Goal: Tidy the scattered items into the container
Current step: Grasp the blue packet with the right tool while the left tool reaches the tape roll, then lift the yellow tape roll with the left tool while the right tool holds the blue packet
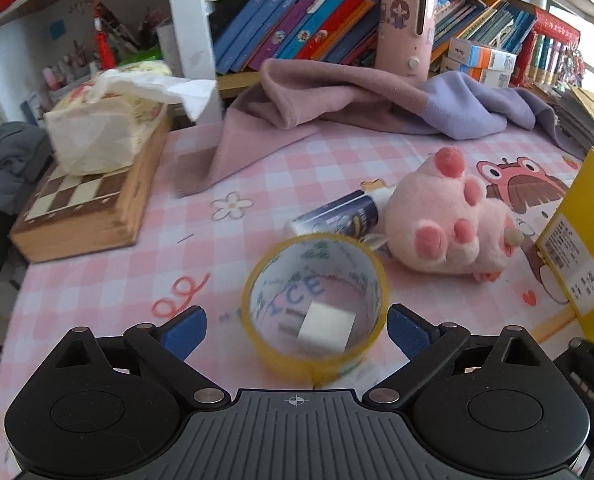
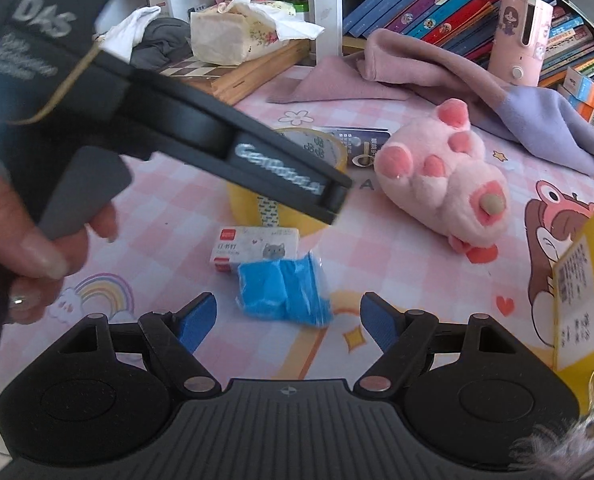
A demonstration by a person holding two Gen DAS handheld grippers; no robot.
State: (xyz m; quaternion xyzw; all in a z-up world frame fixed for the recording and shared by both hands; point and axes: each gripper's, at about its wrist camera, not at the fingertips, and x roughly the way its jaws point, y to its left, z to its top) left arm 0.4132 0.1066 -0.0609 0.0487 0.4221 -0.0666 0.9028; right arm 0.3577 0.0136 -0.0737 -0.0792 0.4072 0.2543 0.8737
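Honestly, the risk sits with the tape (image 1: 315, 308) first. The left gripper (image 1: 297, 326) has its jaws spread on either side of the roll, not yet touching it, and a white plug (image 1: 325, 330) lies inside the ring. Closing on the roll and lifting will likely leave the plug behind, or drag it across the tabletop; the ring could also squash or pop out sideways.

The right gripper (image 2: 289, 320) is spread too, hovering over a blue packet (image 2: 283, 294) near the front edge, with a small box (image 2: 255, 248) touching the packet's far side. A crinkly packet may slip, and closing could shove the box away.

The plush (image 1: 453, 220) and a tube (image 1: 337, 214) lie mid-table beside the tape. The yellow box (image 1: 581, 240) at the right edge looks like the container, though I can't see its opening. The two grippers work close together, so a knock is possible.
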